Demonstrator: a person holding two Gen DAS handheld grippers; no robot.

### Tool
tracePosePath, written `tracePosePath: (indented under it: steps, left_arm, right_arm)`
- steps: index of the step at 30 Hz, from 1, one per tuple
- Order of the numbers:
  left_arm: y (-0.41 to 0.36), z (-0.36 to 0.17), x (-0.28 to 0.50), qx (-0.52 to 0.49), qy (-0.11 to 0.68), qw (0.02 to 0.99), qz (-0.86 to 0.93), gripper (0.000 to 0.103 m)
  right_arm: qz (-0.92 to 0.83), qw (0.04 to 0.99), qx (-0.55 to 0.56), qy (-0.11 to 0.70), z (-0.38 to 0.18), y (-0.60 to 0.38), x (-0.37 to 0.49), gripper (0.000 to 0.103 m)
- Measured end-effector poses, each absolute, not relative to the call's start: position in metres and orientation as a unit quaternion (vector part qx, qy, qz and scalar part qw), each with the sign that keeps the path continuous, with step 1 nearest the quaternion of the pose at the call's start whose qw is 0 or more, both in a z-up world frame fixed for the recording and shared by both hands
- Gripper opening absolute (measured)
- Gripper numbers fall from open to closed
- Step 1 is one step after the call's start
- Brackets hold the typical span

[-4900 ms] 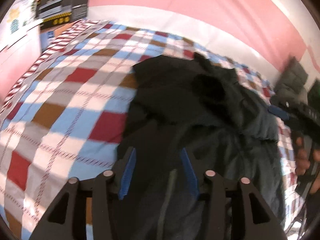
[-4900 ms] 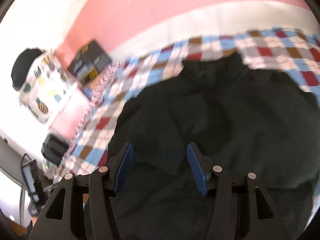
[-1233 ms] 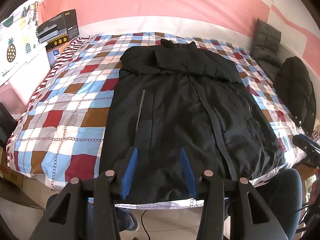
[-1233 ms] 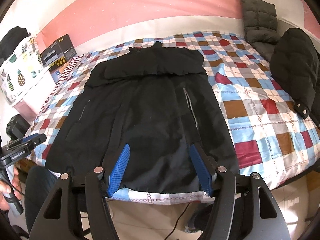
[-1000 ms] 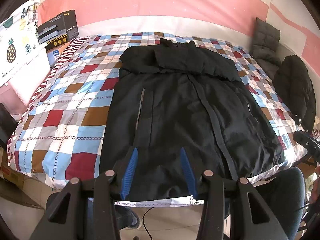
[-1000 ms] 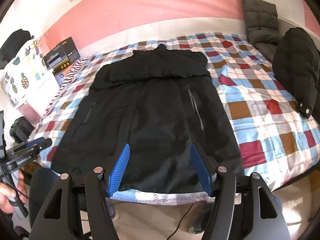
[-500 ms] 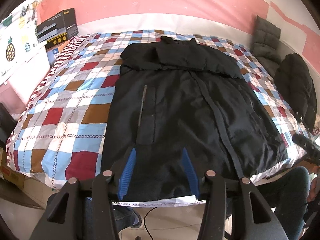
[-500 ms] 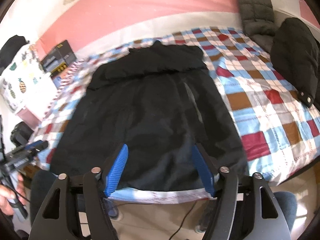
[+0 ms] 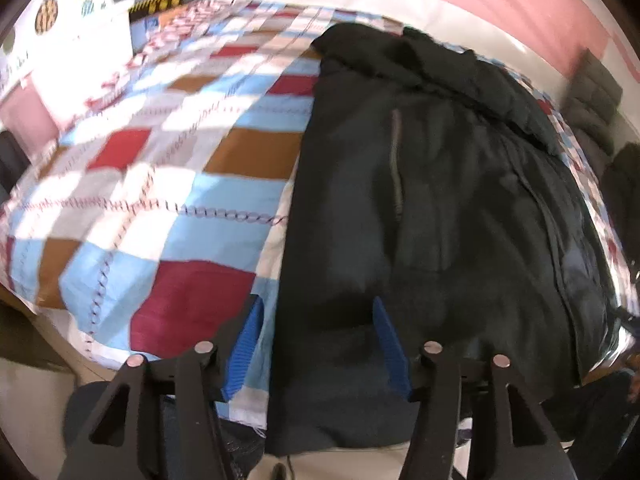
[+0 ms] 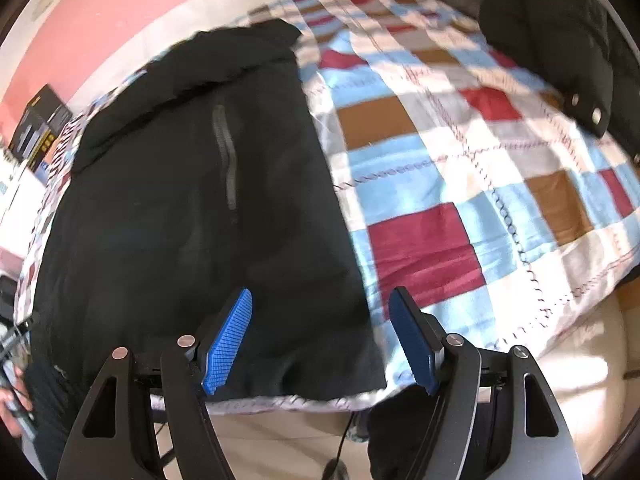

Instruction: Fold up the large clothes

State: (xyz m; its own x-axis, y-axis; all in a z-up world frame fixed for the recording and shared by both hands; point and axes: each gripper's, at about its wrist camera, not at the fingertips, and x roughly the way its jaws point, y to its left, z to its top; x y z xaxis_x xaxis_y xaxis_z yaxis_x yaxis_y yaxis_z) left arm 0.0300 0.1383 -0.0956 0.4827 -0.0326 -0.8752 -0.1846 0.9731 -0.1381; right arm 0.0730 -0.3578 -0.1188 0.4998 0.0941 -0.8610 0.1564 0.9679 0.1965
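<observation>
checked bedspread (image 9: 168,184) carries the black coat (image 9: 440,200) flat, collar at the far end, hem at the near edge, long axis running away from both tools. left gripper (image 9: 318,342) straddles the coat's left hem corner, right gripper (image 10: 320,340) the right one, jaws apart, nothing clamped. versus a second ago both sit lower and closer, left jaws just widened.
</observation>
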Motion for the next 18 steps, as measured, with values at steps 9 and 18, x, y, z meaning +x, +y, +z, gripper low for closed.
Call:
tracePosePath:
  steps: [9, 18]
  left_arm:
    - [0.148, -0.115, 0.022, -0.192, 0.516, 0.835, -0.001, 0.068]
    - [0.135, -0.119, 0.023, -0.18, 0.521, 0.834, -0.023, 0.072]
  right_arm:
    - [0.038, 0.826, 0.153, 0.541, -0.14, -0.342, 0.078, 0.073]
    - [0.048, 0.806, 0.23, 0.543, -0.152, -0.357, 0.084, 0.065]
